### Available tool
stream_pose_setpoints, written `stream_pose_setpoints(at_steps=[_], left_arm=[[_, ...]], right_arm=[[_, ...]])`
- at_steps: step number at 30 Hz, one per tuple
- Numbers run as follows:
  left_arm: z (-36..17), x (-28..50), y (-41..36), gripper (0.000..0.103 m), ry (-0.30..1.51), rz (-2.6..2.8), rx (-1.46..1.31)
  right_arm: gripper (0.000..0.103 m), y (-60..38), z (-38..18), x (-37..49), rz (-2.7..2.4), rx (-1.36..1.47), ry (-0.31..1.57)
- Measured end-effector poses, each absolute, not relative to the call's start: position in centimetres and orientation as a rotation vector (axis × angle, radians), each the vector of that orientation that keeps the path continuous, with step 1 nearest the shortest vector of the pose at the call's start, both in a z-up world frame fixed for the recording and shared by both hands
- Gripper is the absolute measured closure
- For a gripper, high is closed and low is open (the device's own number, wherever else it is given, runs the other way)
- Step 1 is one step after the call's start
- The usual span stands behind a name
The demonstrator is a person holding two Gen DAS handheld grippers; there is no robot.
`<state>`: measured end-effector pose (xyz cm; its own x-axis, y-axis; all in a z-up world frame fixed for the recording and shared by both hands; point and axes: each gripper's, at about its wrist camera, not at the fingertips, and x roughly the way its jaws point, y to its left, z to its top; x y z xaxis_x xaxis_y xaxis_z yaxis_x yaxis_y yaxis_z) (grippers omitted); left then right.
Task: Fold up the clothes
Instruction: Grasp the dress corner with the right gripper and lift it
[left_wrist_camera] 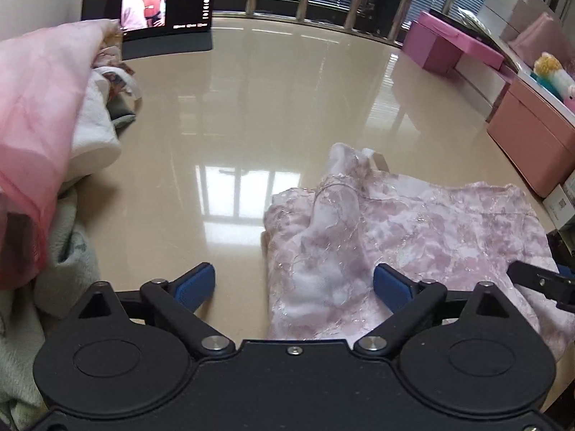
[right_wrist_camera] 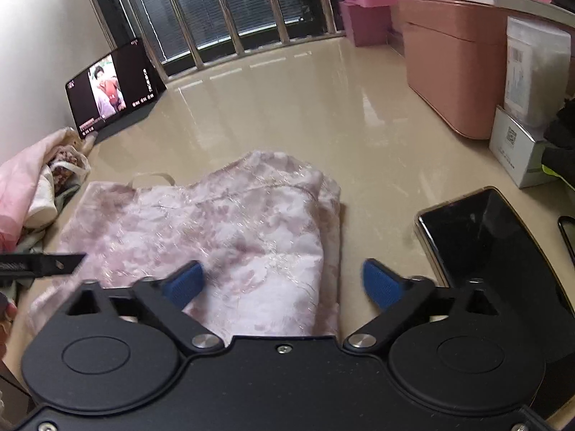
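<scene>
One pink floral garment (right_wrist_camera: 230, 230) is laid flat on the glossy beige counter (right_wrist_camera: 323, 115), near its front edge; a second point on it is seen from the left wrist view (left_wrist_camera: 413, 237). One thin strap loop (right_wrist_camera: 152, 177) is noted at its far edge. The fabric is creased, with one fold running along its right side in the right wrist view.

Two grippers are counted. The left gripper (left_wrist_camera: 294, 283) is held above the garment's left edge, jaws wide apart; one blue pad (left_wrist_camera: 196, 285) is seen over bare counter, the other over the cloth. No fabric is pinched. The right gripper (right_wrist_camera: 282, 283) is held above the garment's right edge, jaws likewise wide apart, one pad over cloth and one over counter. Nothing is clamped by it. Whether any pad touches the fabric cannot be told. Each gripper's tip is caught at the margin of the other's view.

One heap of unfolded clothes (left_wrist_camera: 46, 151) is noted at the left of the counter: pink, white and pale green pieces, the exact count not readable.

One tablet (right_wrist_camera: 111, 89) is propped at the far left, its screen lit. One dark phone (right_wrist_camera: 481, 237) is lying to the right of the garment, apart from it. Boxes along the right side: one salmon box (right_wrist_camera: 452, 68), two magenta boxes (left_wrist_camera: 431, 48) and one white carton (right_wrist_camera: 514, 147).
</scene>
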<state>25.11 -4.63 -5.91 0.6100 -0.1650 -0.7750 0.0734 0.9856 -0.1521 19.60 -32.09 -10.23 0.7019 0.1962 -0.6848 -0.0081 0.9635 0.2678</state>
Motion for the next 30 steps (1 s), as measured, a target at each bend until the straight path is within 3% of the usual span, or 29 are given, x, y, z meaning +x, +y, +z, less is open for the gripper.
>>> stream_pose_setpoints(at_steps=[5,8,10,12,14,15,16,18,24,30], left_arm=[[-5.9,25.1,-6.1,0.019,0.884,-0.149,-0.047],[-5.8,25.0,-6.8,0.029,0.866,-0.163,-0.017],[-5.7,24.8,-7.3,0.042,0.855,-0.178,-0.001],[-5.7,24.6,-7.6,0.049,0.847,-0.190,0.005],[-5.7,24.5,-7.7,0.063,0.841,-0.208,-0.001],[-5.7,24.4,-7.4,0.076,0.844,-0.230,-0.026],[-5.6,24.3,-7.2,0.083,0.846,-0.251,-0.050],[-5.4,24.2,-6.7,0.089,0.839,-0.269,-0.081],[-2.4,24.7,-5.5,0.094,0.744,-0.282,-0.126],[3.7,26.6,-5.4,0.094,0.593,-0.291,-0.130]], right_arm=[[0.026,-31.6,-10.2,19.8,0.135,0.255,0.775],[0.033,-31.5,-10.2,19.8,0.137,0.251,0.767],[0.048,-31.5,-10.2,19.8,0.147,0.260,0.763],[0.056,-31.5,-10.3,19.8,0.158,0.273,0.764],[0.064,-31.6,-10.3,19.8,0.175,0.298,0.770],[0.072,-31.7,-10.3,19.8,0.186,0.318,0.771],[0.080,-31.8,-10.3,19.8,0.198,0.339,0.772],[0.085,-32.1,-10.3,19.7,0.213,0.376,0.767],[0.091,-32.7,-8.9,19.7,0.246,0.427,0.708],[0.091,-32.8,-3.7,21.5,0.306,0.424,0.573]])
